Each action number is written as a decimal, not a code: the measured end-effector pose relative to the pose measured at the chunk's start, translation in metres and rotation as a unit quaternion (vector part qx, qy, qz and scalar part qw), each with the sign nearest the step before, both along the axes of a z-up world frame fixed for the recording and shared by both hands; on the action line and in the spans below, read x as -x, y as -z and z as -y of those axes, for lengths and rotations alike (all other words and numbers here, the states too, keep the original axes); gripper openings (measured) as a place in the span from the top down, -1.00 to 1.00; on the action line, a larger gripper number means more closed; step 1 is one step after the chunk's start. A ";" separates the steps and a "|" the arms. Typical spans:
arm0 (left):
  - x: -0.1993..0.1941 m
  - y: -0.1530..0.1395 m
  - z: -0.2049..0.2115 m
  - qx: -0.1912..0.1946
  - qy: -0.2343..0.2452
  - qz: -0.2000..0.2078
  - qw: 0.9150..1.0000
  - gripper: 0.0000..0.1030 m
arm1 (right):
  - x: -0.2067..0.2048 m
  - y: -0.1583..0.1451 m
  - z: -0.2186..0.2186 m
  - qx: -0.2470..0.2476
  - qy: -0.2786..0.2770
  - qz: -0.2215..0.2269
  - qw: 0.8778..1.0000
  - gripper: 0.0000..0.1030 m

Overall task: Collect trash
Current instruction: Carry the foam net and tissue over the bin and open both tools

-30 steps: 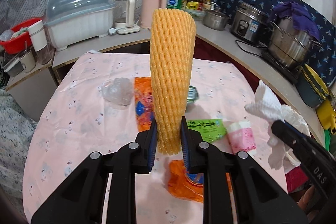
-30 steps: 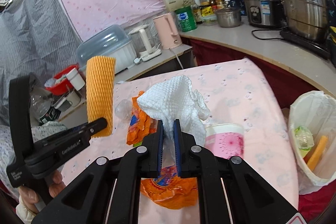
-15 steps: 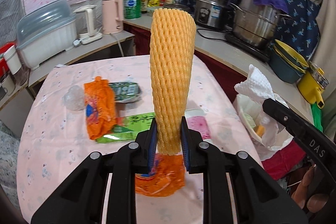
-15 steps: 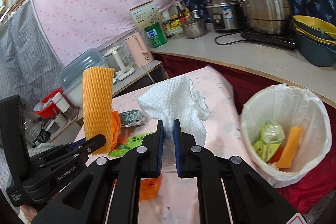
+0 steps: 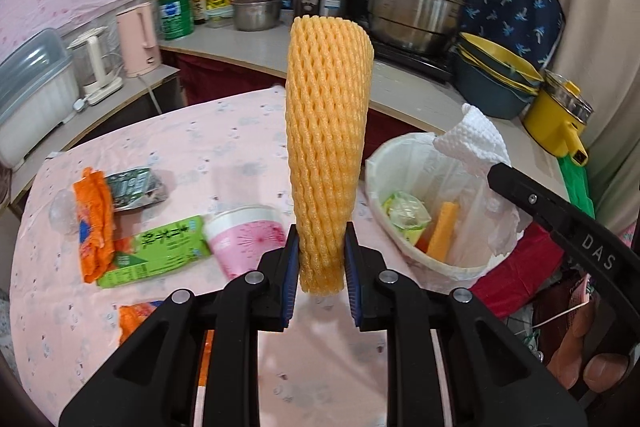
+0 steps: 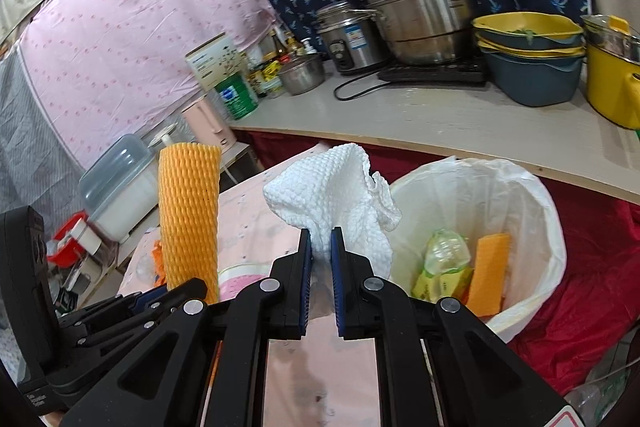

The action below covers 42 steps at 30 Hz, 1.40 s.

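Observation:
My left gripper [image 5: 321,259] is shut on an orange foam fruit net [image 5: 327,131], held upright above the pink table [image 5: 224,147]; the net also shows in the right wrist view [image 6: 189,211]. My right gripper [image 6: 320,263] is shut on a crumpled white paper towel [image 6: 336,195], held beside the rim of the white-lined trash bin [image 6: 532,211]. The bin [image 5: 384,163] holds a wrapper and an orange piece. On the table lie a pink cup [image 5: 244,235], a green packet [image 5: 160,247] and orange wrappers [image 5: 94,223].
A counter [image 6: 460,123] behind the bin carries steel pots [image 6: 416,3], stacked bowls [image 6: 528,55] and a yellow pot [image 6: 612,79]. A pink kettle [image 5: 138,43] and a covered dish rack [image 5: 32,83] stand on the far left counter. Red cloth [image 6: 592,287] lies under the bin.
Both grippers have swung right with their loads, from over the table's middle toward the trash bin, which now sits close in both views.

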State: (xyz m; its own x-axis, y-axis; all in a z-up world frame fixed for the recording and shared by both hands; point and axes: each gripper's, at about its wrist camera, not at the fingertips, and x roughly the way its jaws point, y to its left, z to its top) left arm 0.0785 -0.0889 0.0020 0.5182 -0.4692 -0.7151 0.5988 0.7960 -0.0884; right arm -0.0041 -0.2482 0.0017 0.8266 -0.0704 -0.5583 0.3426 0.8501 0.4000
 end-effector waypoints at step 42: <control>0.002 0.022 0.131 -0.016 0.109 -0.025 0.994 0.14 | 0.012 0.007 0.096 -0.002 0.097 0.002 0.995 0.57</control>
State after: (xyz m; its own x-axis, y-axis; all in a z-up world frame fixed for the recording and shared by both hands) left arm 0.0768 -0.2200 -0.0205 0.3712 -0.5427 -0.7534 0.7523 0.6514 -0.0986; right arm -0.0160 -0.3442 -0.0052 0.8003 -0.2272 -0.5549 0.4985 0.7663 0.4053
